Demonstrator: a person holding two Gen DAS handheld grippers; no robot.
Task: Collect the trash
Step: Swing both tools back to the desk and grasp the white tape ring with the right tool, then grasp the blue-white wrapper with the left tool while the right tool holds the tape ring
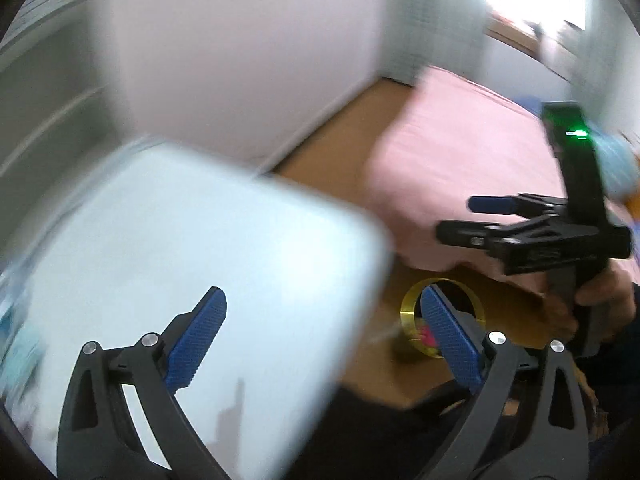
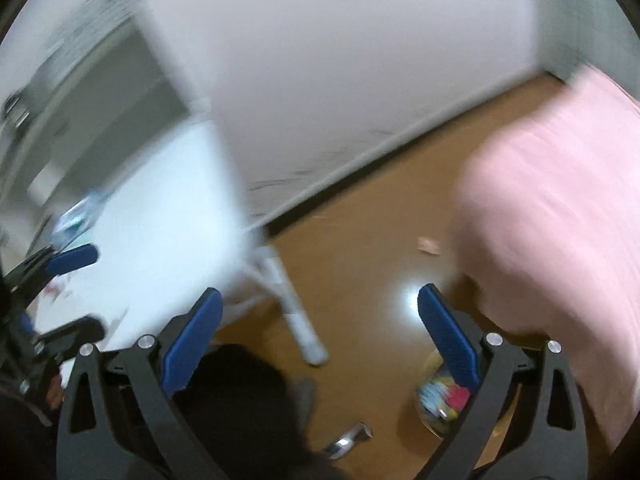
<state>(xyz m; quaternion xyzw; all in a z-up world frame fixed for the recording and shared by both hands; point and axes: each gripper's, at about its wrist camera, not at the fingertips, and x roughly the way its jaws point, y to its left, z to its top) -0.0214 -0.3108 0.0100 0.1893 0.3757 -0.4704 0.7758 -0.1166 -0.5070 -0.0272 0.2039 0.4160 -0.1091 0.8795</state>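
No brand, label or writing can be read anywhere, since both views are smeared by motion blur. Nearest in the left wrist view, the left gripper (image 1: 322, 308) is seen with its blue-padded fingers (image 1: 196, 340) spread wide and released, nothing held between them; the left one is set over the white desk (image 1: 200, 240) and the right one over a yellow-rimmed trash bin (image 1: 412, 320) on the floor (image 1: 340, 128), in which pink scraps are glimpsed. The bin is placed just beyond the desk's rounded corner, near the foot of the pink bed (image 1: 460, 160). Further right, the right gripper (image 1: 456, 220) is held in a hand (image 1: 608, 300) over the bed edge, a green light shown on its body. In the right wrist view, the right gripper (image 2: 320, 308) is likewise seen released and empty, above bare brown floor (image 2: 360, 240). The trash bin (image 2: 436, 400) is partly hidden behind the right finger, with colourful wrappers inside; a silvery scrap (image 2: 348, 440) is seen on the floor near it, and a small pale scrap (image 2: 428, 246) lies further off beside the bed (image 2: 560, 220). The left gripper (image 2: 80, 292) is seen over the desk (image 2: 160, 220), where a bluish wrapper (image 2: 76, 216) lies. An open strip of floor is left between the desk leg (image 2: 296, 308), bed and wall (image 2: 360, 60).
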